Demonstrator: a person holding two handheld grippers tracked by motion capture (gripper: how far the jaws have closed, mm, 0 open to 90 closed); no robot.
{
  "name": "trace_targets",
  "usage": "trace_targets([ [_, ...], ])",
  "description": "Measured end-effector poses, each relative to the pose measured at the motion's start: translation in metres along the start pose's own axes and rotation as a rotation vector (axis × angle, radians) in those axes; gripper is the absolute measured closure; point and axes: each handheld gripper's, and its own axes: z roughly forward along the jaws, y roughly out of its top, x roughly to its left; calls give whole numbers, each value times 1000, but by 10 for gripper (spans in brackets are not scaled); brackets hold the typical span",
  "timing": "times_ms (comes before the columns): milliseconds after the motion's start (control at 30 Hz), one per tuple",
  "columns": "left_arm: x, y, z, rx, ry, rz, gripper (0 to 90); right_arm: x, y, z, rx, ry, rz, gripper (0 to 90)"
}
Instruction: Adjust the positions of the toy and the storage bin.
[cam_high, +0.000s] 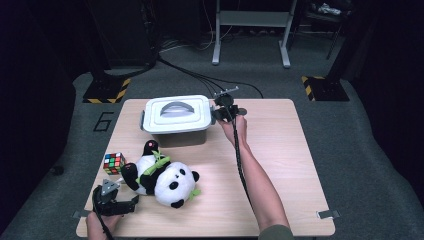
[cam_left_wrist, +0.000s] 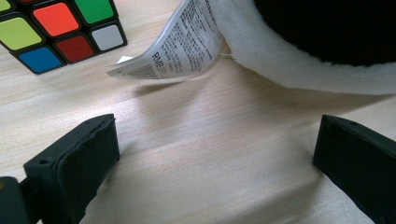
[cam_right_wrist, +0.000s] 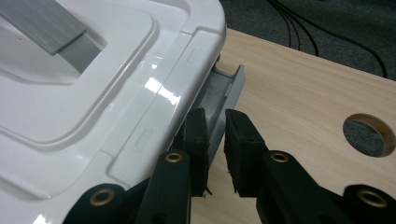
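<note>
Clamping on the grey plastic side latch (cam_right_wrist: 224, 100) of the white lidded storage box (cam_right_wrist: 93, 93), the right gripper (cam_right_wrist: 215, 128) is seen at the lower centre of the right gripper view. Its jaws are brought nearly together, with the flipped-out latch edge pinched between the pads. In the high view, the same gripper (cam_high: 223, 111) is placed at the right end of the box (cam_high: 176, 115), near the top centre of the light wooden table (cam_high: 280, 165).

The left gripper (cam_high: 114, 198) is held at the lower left of the high view, with its jaws spread wide and nothing between them; bare wood is seen between the pads in the left gripper view. A black-and-white plush panda (cam_high: 160, 176) lies just right of it, and its white label (cam_left_wrist: 175, 46) hangs above the jaws. A multicoloured puzzle cube (cam_high: 113, 163) stands near the table's left edge.

Open tabletop is available right of the box and across the whole right half.
</note>
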Motion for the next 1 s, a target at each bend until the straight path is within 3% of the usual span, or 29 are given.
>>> trace_targets([
  [467,-1,0,0,-7,0,-10,0,-11,-18,-20,-12,-48,35,788],
  [1000,-1,0,1,-8,0,-12,0,-18,-41,-45,-8,-62,75,784],
])
